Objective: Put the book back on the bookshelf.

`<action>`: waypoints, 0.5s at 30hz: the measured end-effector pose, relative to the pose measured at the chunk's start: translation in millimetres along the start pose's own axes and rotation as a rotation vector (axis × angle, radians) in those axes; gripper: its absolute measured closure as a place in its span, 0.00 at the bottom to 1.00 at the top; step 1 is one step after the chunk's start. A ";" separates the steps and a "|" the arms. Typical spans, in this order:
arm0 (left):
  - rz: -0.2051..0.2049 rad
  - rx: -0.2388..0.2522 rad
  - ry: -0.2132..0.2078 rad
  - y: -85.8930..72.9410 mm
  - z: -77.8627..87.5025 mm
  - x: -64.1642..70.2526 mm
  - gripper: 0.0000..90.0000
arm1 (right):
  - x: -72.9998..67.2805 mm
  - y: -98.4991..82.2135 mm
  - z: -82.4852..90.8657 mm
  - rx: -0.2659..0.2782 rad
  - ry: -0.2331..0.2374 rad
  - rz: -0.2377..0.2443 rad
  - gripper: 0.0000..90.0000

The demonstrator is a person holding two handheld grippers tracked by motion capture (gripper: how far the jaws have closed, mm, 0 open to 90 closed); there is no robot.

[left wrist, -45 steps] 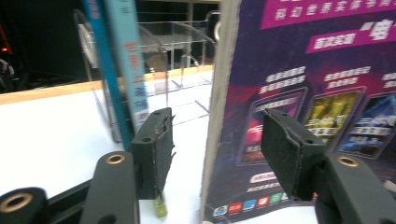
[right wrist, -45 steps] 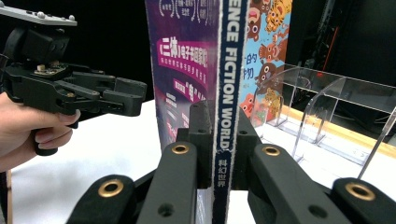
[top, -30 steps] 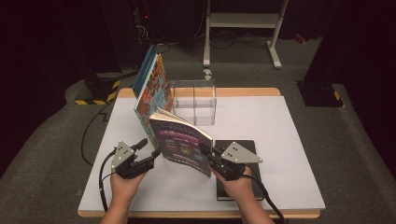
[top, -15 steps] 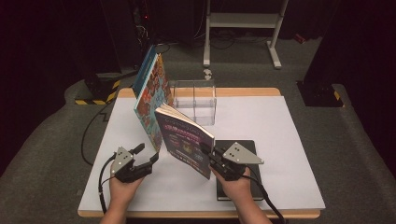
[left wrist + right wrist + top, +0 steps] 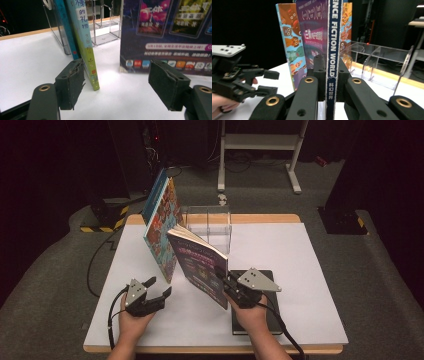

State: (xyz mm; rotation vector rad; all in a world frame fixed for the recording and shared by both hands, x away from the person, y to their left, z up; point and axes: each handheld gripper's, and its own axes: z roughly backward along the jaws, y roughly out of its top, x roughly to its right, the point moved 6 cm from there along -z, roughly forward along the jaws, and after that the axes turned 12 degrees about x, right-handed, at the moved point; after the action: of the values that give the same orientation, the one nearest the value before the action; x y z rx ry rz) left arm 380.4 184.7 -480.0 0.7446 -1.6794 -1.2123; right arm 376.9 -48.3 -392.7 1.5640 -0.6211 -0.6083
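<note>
Left tool [image 5: 159, 290] agape, right tool [image 5: 223, 279] clamped.

This looks like a lab or recording studio rather than a home. A wooden table [image 5: 260, 218] covered with a plain white sheet [image 5: 295, 265] stands on grey carpet [image 5: 385, 270] against black, unlit surroundings. Behind it are a white metal stand [image 5: 260, 150], dark equipment with a small red light [image 5: 157, 139], loose cables [image 5: 95, 265] and yellow-black hazard tape [image 5: 102, 222] on the floor.
</note>
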 end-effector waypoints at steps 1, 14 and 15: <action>0.003 0.001 -0.002 0.3 0.5 0.1 0.32 | 0.9 1.6 -0.5 0.005 -0.012 0.003 0.93; 0.026 0.000 0.015 1.5 1.5 -5.9 0.31 | 27.8 12.6 -17.7 0.038 -0.116 -0.017 0.93; 0.029 -0.001 0.014 1.7 1.6 -6.1 0.30 | 29.5 12.3 -19.5 0.037 -0.123 -0.019 0.93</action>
State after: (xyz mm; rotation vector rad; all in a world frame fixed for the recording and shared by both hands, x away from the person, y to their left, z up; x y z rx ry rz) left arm 381.5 191.1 -480.6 0.7248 -1.6727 -1.1853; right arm 411.2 -56.0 -379.6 1.5775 -0.7138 -0.7145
